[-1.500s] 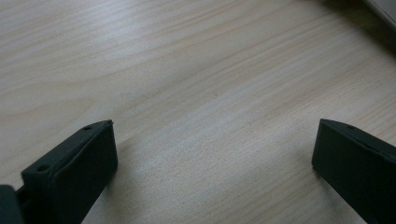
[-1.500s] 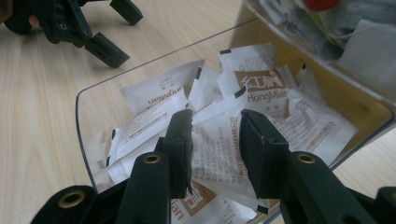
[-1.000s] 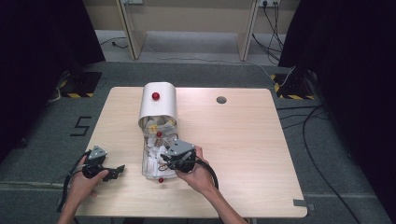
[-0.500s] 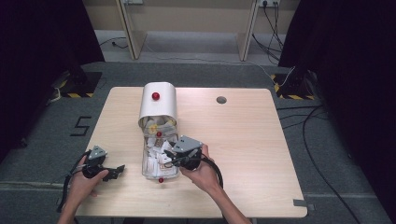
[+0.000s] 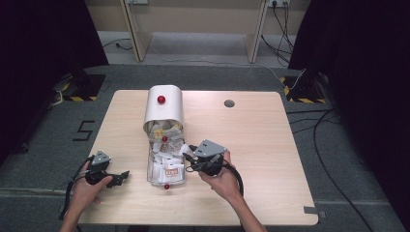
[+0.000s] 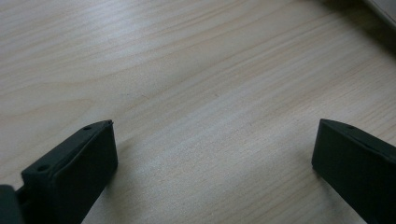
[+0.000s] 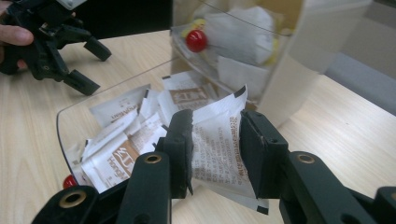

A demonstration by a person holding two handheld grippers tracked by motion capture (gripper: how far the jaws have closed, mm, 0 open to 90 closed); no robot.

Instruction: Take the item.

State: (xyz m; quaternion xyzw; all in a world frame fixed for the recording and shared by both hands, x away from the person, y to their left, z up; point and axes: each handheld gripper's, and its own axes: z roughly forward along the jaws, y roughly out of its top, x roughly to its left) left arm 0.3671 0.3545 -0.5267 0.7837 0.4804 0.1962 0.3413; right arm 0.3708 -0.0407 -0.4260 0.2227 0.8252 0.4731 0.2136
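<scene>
Grey carpet floor (image 5: 203,77), trailing cables (image 5: 333,159).

sachet (image 7: 217,144) lettering blurred, lower corner cut off

Your left hand (image 5: 87,186) sits at approx 8 o'clock w/ the left gripper (image 5: 120,178) low over the wood, jaws spread wide and pointing toward 3 o'clock. Your right hand (image 5: 218,175) is at approx 6 o'clock, forearm coming in from the bottom edge. The right gripper (image 7: 214,132) points toward 9 o'clock, jaws clamped on a white sachet (image 7: 217,140).
</scene>
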